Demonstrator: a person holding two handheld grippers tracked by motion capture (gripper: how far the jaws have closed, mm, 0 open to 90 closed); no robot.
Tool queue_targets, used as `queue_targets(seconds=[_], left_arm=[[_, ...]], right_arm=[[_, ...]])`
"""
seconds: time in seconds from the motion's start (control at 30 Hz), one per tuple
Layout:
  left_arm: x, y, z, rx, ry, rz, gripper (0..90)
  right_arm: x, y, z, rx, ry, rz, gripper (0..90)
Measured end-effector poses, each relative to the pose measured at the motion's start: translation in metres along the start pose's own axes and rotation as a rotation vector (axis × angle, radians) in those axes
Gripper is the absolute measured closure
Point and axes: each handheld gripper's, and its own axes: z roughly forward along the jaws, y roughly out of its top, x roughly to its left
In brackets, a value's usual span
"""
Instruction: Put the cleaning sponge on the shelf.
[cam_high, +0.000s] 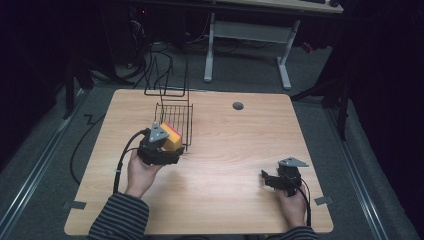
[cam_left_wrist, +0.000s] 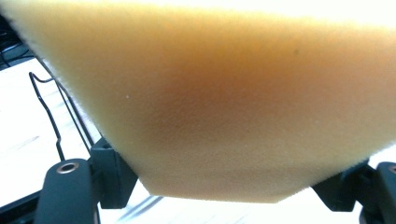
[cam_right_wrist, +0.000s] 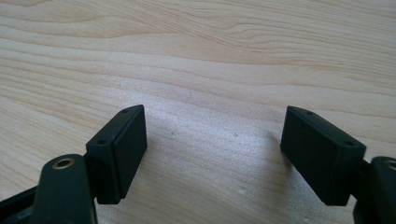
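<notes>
My left gripper (cam_high: 169, 146) is shut on a yellow sponge (cam_high: 172, 138) with a red top face, held just at the near edge of a black wire basket (cam_high: 176, 116). In the left gripper view the sponge (cam_left_wrist: 224, 102) spans the space between the two jaws, and a wire of the basket (cam_left_wrist: 46, 107) shows at the left. My right gripper (cam_high: 267, 180) rests low over the table's right front part, open. In the right gripper view its pads (cam_right_wrist: 123, 149) stand wide apart over bare wood with nothing between them.
The wooden table (cam_high: 225, 150) has a grey cable grommet (cam_high: 238, 106) near its far edge. The basket's tall wire handle (cam_high: 167, 75) rises at the back. Beyond the table stand a white desk frame (cam_high: 247, 45) and cables on the floor.
</notes>
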Motion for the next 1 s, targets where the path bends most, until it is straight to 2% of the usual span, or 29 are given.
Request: queue_targets(seconds=[0.37,0.53,0.8,1.0], left_arm=[[0.014,0.008,0.016,0.009,0.042,-0.028,23.5],[0.021,0.007,0.026,0.021,0.063,-0.038,23.5],[0.034,0.004,0.04,0.016,0.087,-0.096,23.5],[0.04,0.007,0.05,0.037,0.105,-0.112,23.5]], right_arm=[[0.0,0.0,0.0,0.0,0.0,0.0,23.0],[0.0,0.0,0.0,0.0,0.0,0.0,23.0],[0.0,0.0,0.0,0.0,0.0,0.0,23.0],[0.0,0.0,0.0,0.0,0.0,0.0,23.0]])
